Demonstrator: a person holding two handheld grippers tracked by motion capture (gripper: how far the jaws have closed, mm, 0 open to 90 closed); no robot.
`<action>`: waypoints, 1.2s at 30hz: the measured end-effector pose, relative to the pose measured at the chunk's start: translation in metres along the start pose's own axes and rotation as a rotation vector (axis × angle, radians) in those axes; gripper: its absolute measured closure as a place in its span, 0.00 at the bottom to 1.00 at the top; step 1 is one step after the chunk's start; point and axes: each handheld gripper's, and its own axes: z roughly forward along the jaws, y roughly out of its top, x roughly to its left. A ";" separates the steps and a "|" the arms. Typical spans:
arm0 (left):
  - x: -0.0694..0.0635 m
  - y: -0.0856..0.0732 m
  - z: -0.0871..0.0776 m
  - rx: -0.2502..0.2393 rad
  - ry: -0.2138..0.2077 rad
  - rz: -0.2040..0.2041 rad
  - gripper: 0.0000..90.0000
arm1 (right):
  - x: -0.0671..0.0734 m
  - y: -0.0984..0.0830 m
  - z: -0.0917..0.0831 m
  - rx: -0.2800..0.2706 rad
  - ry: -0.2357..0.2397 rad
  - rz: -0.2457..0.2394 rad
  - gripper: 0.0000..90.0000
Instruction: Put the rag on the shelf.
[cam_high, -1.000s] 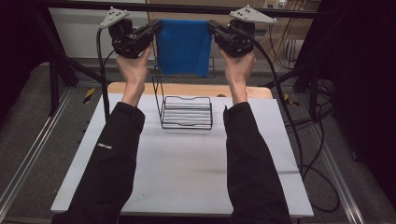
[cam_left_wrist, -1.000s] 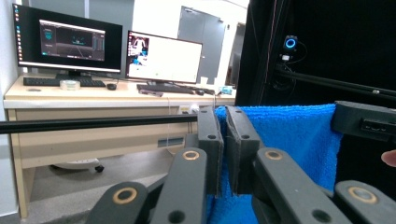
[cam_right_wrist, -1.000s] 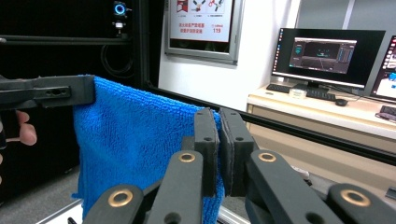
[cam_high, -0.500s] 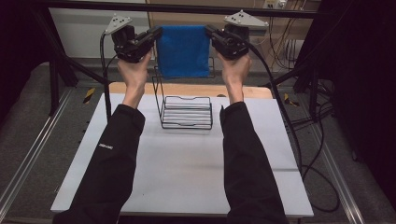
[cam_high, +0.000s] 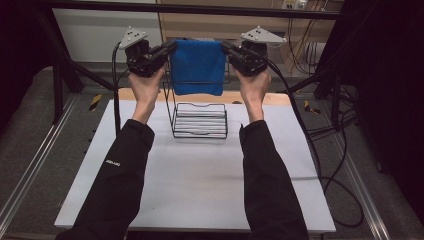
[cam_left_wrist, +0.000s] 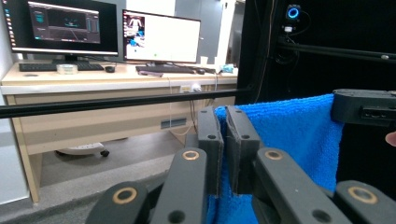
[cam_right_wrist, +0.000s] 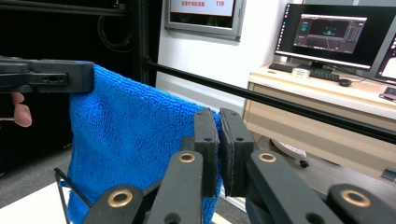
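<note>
A blue cloth (cam_high: 197, 67) hangs stretched between my two grippers, above the black wire rack (cam_high: 199, 119) on the white table (cam_high: 195, 175). My left gripper (cam_high: 171, 48) is shut on the cloth's upper left corner. In the left gripper view the blue cloth (cam_left_wrist: 285, 140) is pinched between the two black jaws of my left gripper (cam_left_wrist: 223, 135). My right gripper (cam_high: 226, 48) is shut on the upper right corner. In the right gripper view the blue cloth (cam_right_wrist: 126, 135) is clamped by my right gripper (cam_right_wrist: 217, 137), and the other gripper (cam_right_wrist: 46, 77) holds the far corner.
The wire rack stands at the back middle of the table, just under the cloth's lower edge. A black frame bar (cam_high: 200, 9) runs across behind the grippers. Desks with monitors (cam_left_wrist: 159, 37) stand beyond. Cables (cam_high: 325, 150) trail at the right of the table.
Both grippers have come down a little with the cloth held between them, so its lower edge hangs closer to the wire rack.
</note>
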 end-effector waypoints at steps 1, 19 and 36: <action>0.000 -0.001 -0.001 0.003 -0.004 -0.001 0.94 | 0.000 -0.001 -0.001 0.001 0.005 0.003 0.96; -0.008 -0.014 -0.013 0.063 -0.043 0.023 0.94 | 0.005 -0.020 -0.016 0.019 0.035 0.009 0.96; -0.009 -0.022 -0.026 0.092 -0.054 0.046 0.94 | 0.016 -0.025 -0.025 0.037 0.061 -0.019 0.96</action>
